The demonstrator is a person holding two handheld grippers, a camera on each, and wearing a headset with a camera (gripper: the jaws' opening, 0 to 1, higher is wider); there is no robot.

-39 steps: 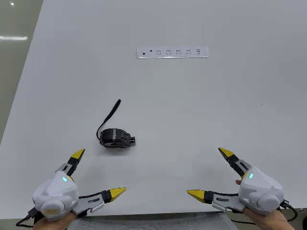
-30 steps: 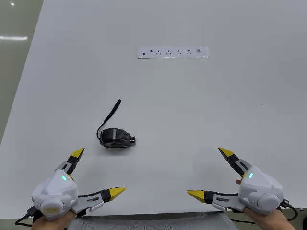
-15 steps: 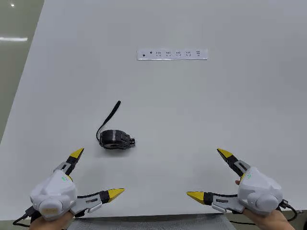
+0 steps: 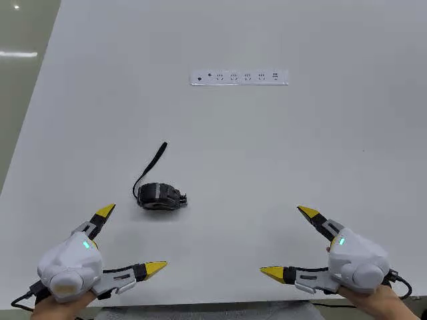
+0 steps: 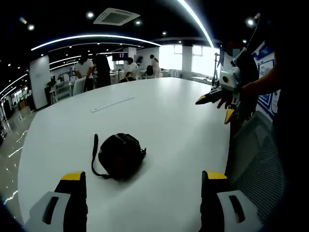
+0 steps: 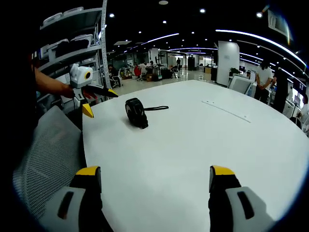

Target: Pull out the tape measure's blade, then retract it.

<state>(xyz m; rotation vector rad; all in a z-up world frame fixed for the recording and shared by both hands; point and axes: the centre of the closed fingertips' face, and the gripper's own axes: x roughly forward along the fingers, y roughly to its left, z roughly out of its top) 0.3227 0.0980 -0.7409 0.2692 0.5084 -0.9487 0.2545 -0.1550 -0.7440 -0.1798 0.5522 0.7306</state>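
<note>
Tape measure (image 4: 159,195) at rest, mouth facing right.
Left gripper (image 4: 133,239) and right gripper (image 4: 288,242) spread, empty, near table (image 4: 267,147) front edge.

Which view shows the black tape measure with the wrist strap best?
Left gripper view: the black round tape measure lies closest and largest, strap looped at its side. Head view shows it small from above, strap trailing away. Right gripper view shows it small and farther off.
</note>
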